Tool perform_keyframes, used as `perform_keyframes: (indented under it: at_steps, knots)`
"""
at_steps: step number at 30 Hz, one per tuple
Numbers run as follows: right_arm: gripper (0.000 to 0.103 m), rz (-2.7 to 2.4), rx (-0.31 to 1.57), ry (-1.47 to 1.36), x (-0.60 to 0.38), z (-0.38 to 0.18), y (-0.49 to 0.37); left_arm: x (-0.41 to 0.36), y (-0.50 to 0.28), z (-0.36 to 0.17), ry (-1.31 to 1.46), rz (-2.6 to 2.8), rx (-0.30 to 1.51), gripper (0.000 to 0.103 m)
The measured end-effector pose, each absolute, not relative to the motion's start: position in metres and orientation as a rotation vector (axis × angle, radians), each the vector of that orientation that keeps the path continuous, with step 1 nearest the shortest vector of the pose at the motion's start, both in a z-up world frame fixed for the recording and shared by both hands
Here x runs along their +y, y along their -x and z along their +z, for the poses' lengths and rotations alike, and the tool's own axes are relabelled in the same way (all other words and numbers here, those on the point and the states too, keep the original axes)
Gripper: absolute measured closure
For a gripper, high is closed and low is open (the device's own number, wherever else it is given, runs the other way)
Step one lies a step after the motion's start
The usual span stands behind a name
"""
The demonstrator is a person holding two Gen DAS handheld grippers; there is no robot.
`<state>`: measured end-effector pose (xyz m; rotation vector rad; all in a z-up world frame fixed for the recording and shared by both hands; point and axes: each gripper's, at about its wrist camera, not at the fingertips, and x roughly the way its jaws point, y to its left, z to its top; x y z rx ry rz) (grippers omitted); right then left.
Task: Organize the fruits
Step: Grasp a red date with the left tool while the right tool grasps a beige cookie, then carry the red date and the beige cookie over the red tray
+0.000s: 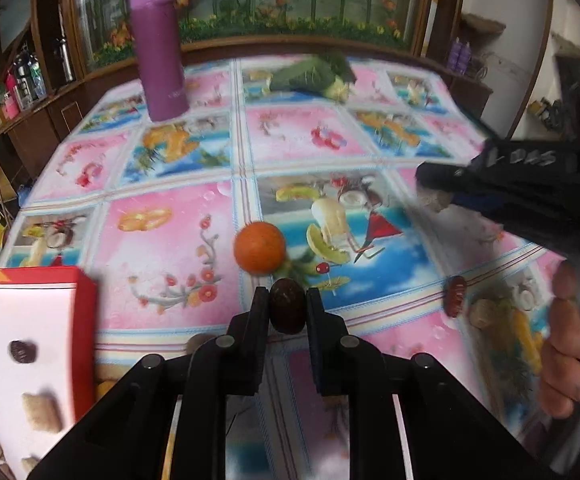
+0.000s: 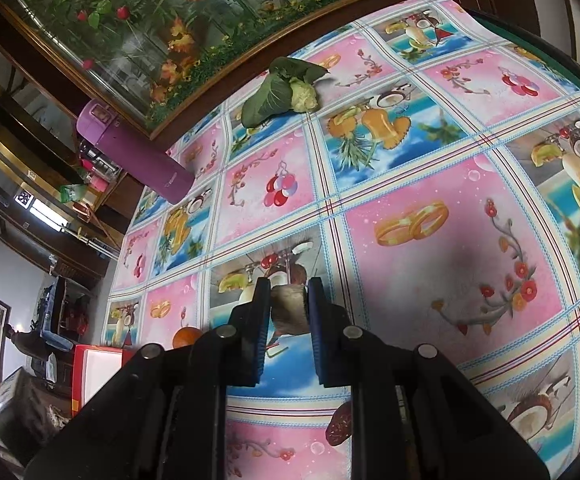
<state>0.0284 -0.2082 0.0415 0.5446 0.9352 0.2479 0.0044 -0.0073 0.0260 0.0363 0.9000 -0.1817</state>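
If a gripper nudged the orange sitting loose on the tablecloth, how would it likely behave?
The orange is round and rests free on the flat tablecloth, so it would probably roll rather than slide. Nothing touches it to stop it. Its skin looks firm, so it seems unlikely to squash under a light grasp.

Bench cloth (image 1: 177, 240): checked pink and blue panels printed with fruit, flowers and gold rings, bordered by pale striped bands. Orange (image 1: 259, 247): plain orange. Flask (image 1: 159, 44): purple. Box (image 1: 85, 300): red walls, white interior. Date (image 1: 287, 306) between left jaws: dark brown. Loose date (image 1: 454, 296): red-brown, wrinkled. Leafy vegetable (image 2: 277, 94): dark green leaves, pale yellowish base. Right jaws: blue pads (image 2: 317, 320).
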Motion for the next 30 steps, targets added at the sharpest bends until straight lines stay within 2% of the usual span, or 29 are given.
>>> perform_keyframes:
  at_steps: [12, 19, 30]
  knots:
    - [0.082, 0.345, 0.808, -0.436, -0.176, 0.062, -0.008, 0.054, 0.075, 0.082, 0.029, -0.102, 0.735, 0.086]
    - [0.082, 0.370, 0.787, -0.355, -0.152, 0.061, 0.006, 0.078, 0.093, 0.081, 0.058, -0.078, 0.725, 0.086]
    - [0.082, 0.475, 0.801, -0.374, -0.104, 0.056, 0.054, 0.096, 0.104, 0.067, 0.080, -0.120, 0.758, 0.086]
